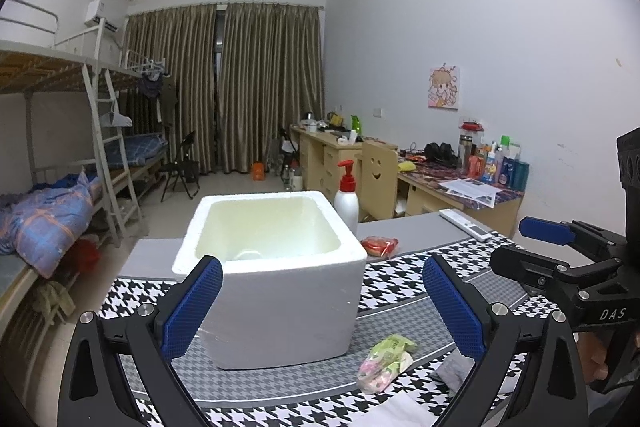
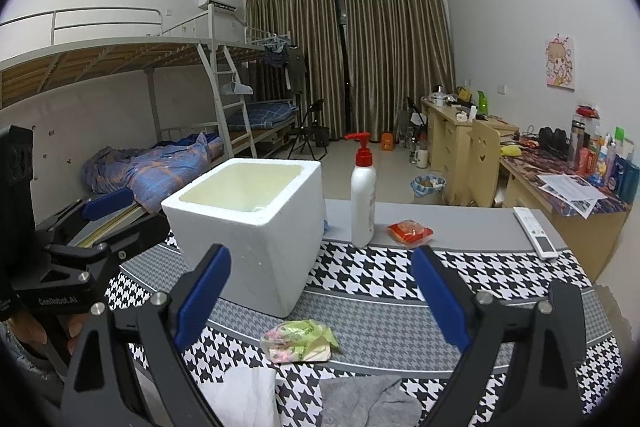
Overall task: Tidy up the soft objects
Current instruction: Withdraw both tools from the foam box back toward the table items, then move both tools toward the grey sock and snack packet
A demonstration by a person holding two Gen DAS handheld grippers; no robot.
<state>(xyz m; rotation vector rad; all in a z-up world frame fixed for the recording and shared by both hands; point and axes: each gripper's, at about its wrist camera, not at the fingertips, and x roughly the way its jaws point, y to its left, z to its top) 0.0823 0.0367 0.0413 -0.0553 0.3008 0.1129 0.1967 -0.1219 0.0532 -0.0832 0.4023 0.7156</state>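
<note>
A white foam box (image 1: 280, 287) (image 2: 256, 235) stands open on the houndstooth cloth. A green and pink soft packet (image 1: 386, 359) (image 2: 300, 341) lies in front of it. A grey cloth (image 2: 366, 403) (image 1: 454, 369) and a white cloth (image 2: 244, 399) lie at the near edge. A red packet (image 1: 378, 245) (image 2: 410, 231) lies behind. My left gripper (image 1: 322, 303) is open and empty, near the box's front. My right gripper (image 2: 322, 295) is open and empty above the green packet; it also shows in the left wrist view (image 1: 548, 231).
A white pump bottle (image 1: 346, 197) (image 2: 363, 199) with a red top stands behind the box. A white remote (image 1: 466, 225) (image 2: 536, 233) lies at the table's far right. Bunk beds (image 2: 120, 107) stand left, cluttered desks (image 2: 560, 167) right.
</note>
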